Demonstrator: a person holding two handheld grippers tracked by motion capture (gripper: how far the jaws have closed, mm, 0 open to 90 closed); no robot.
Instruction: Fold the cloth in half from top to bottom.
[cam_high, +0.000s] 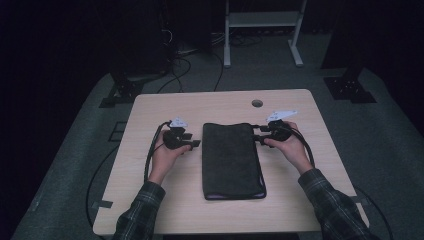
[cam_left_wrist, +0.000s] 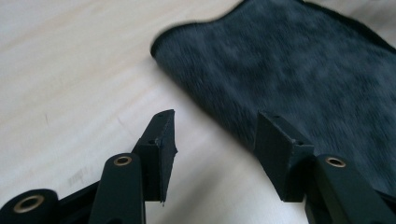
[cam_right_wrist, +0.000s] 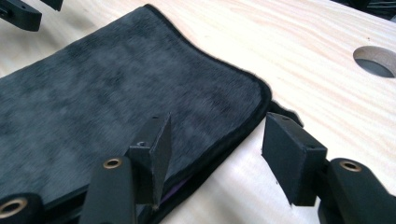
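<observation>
A dark grey folded towel lies lengthwise in the middle of the light wooden table. My left gripper hovers just off the towel's left edge near its far end, open with nothing between the pads. In the left gripper view the gripper has one jaw over bare wood and the other over the towel. My right gripper sits at the towel's far right corner, open. In the right gripper view the gripper straddles that corner of the towel without pressing it.
A round cable hole is in the table behind the towel, right of centre, and the same hole shows in the right gripper view. A thin purple strip peeks from under the towel's edge. Cables and a white frame stand on the floor beyond.
</observation>
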